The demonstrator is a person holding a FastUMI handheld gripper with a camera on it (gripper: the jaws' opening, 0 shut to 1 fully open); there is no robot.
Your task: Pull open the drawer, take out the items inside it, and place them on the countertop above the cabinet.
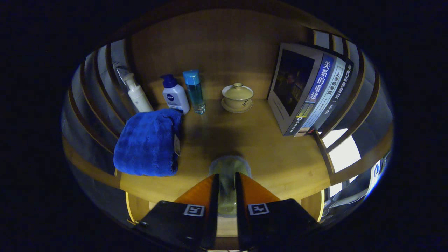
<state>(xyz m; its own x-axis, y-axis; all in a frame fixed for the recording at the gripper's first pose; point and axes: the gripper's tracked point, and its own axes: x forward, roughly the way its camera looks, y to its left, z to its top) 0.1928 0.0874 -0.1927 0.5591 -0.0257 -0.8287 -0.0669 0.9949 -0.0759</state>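
Observation:
My gripper (226,175) is shut on a clear drinking glass (229,163), with both fingers pressed against its sides. The glass hangs just over the front part of the wooden countertop (280,157), and its rim shows beyond the fingertips. A folded blue towel (148,141) lies on the countertop to the left of the fingers, near the front edge. Below the countertop's front edge, the pale side walls of the pulled-out drawer (130,210) show beside the fingers.
At the back stand a white pump bottle (138,96), a white bottle with a blue pump (175,95), a blue clear bottle (195,91) and a lidded tea cup on a saucer (237,98). Books (308,91) lean at the right. Slatted walls close both sides.

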